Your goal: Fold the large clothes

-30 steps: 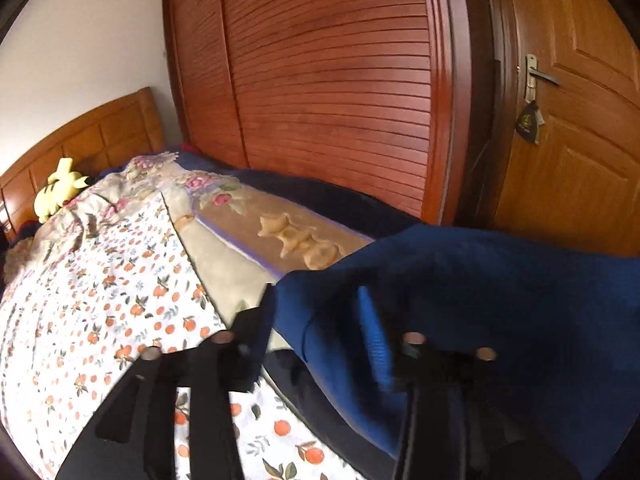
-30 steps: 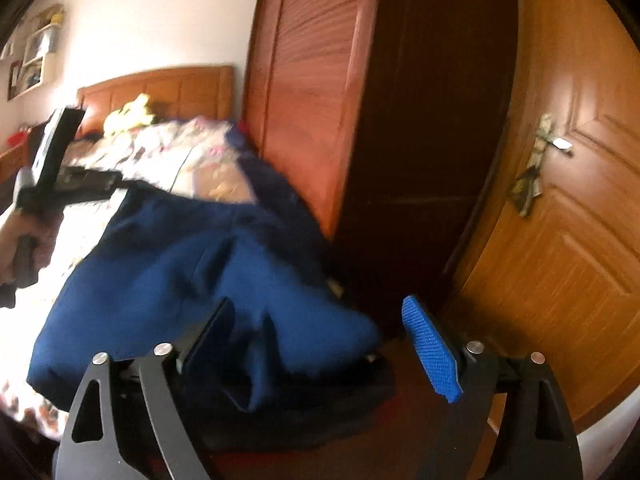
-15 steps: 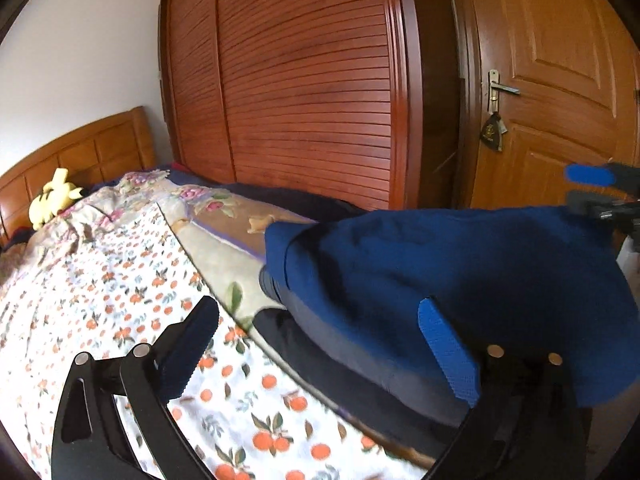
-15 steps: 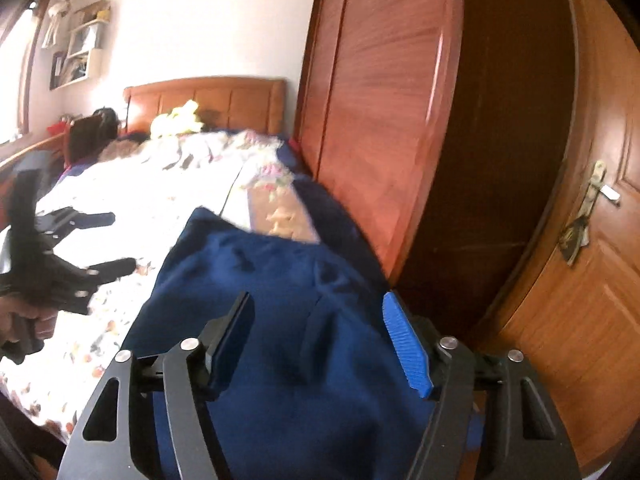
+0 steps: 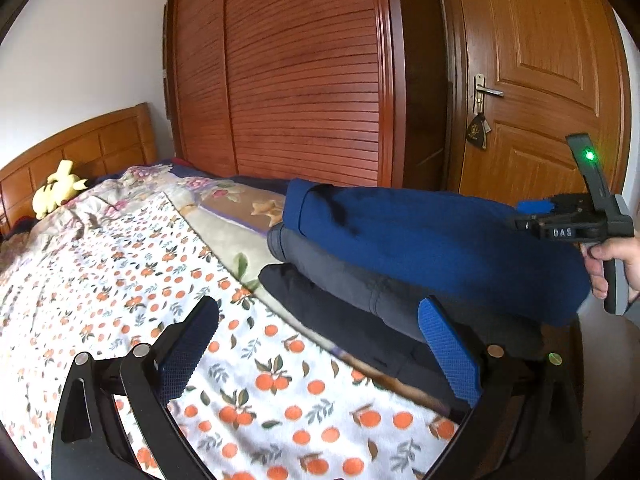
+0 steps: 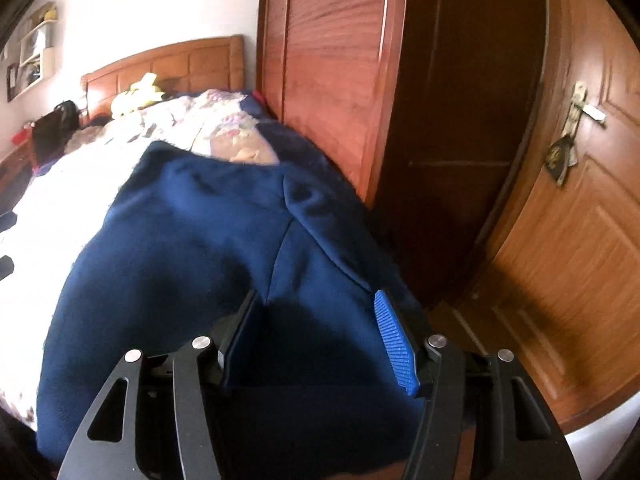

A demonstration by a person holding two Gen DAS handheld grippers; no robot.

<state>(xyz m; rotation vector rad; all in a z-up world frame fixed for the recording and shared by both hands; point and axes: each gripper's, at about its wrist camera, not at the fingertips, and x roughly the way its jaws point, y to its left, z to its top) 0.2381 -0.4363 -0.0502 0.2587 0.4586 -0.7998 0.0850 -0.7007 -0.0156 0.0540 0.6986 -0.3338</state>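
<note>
Lying atop dark folded clothes (image 5: 360, 320) at the bed's three-o'clock edge, the soft, limp blue fleece garment (image 5: 432, 236) suited hem-corner grips; left gripper (image 5: 320, 352) and right gripper (image 6: 320, 340) gaped empty.

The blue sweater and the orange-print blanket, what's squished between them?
In the left wrist view, folded dark clothes lie stacked between the blue sweater on top and the orange-print blanket underneath. How many pieces is unclear.
</note>
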